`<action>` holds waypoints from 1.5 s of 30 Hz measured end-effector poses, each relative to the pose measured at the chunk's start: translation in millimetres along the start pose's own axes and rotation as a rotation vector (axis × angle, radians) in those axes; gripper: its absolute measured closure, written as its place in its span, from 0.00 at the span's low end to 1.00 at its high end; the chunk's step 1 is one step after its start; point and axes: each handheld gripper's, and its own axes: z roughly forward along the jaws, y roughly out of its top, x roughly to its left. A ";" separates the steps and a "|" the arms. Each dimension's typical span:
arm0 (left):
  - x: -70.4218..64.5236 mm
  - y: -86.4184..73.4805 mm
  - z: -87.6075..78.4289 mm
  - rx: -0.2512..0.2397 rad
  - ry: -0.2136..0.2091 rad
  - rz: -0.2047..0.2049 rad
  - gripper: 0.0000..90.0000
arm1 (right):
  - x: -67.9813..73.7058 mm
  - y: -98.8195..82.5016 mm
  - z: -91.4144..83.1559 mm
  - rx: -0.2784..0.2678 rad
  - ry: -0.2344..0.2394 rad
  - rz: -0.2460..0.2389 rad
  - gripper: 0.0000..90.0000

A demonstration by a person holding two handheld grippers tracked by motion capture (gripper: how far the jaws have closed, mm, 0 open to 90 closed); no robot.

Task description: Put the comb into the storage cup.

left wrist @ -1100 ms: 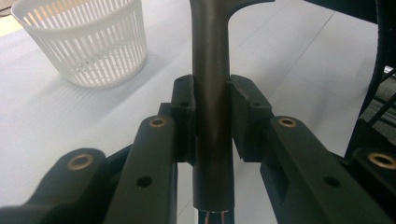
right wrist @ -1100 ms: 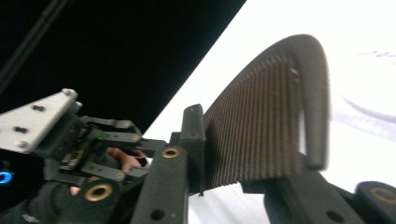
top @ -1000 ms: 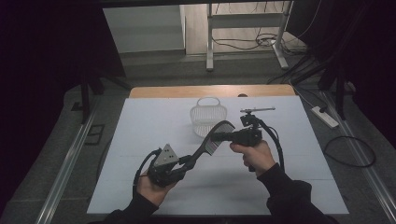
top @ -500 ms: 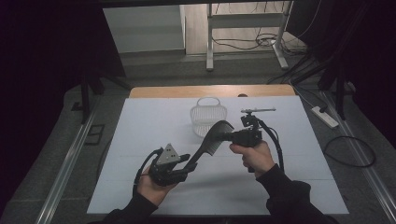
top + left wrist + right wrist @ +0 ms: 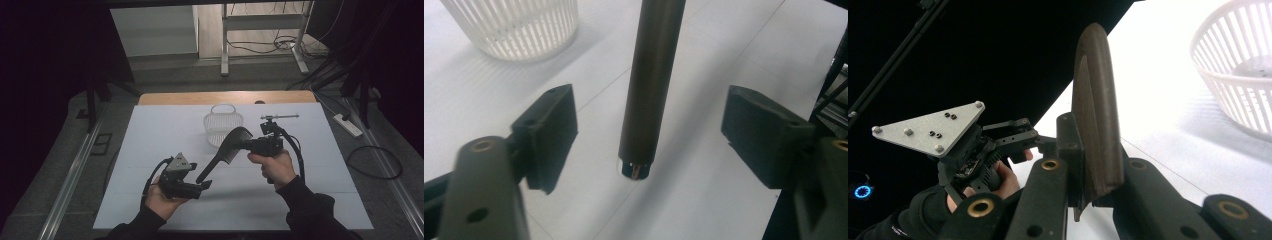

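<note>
Looking down from the high view, the right gripper (image 5: 250,145) clamps the toothed head of a dark comb (image 5: 225,152) above the middle of the white table (image 5: 150,130). The comb's handle slopes down toward the left gripper (image 5: 202,186), held low near the table's near edge. A white basket (image 5: 223,126) stands just behind the comb, toward the far wooden edge. Bare white surface lies open on both sides, out to the left and right edges.

In the left gripper view, the jaws have just been opening and stand wide apart; the comb's handle (image 5: 651,85) hangs between them, touching neither pad, its tip above the table. The basket (image 5: 514,25) sits at upper left.

In the right gripper view, the jaws are pressed shut on the comb's head (image 5: 1095,110), which stands upright between them. The left gripper (image 5: 1013,137) shows beyond it at the table's edge, with the basket (image 5: 1238,70) at right.
</note>
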 end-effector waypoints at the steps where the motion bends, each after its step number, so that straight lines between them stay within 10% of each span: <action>1: 0.6 -0.4 -0.2 0.001 -0.003 -0.003 0.20 | 0.1 0.1 -0.4 0.000 -0.003 -0.005 0.96; 14: 15.7 -10.2 -11.1 0.001 -0.039 -0.063 0.00 | 0.3 3.1 -6.9 -0.028 -0.030 -0.049 0.96; 45: 27.9 -40.0 -46.2 -0.031 0.004 -0.075 0.00 | -6.1 20.5 -18.2 -0.096 -0.090 -0.083 0.96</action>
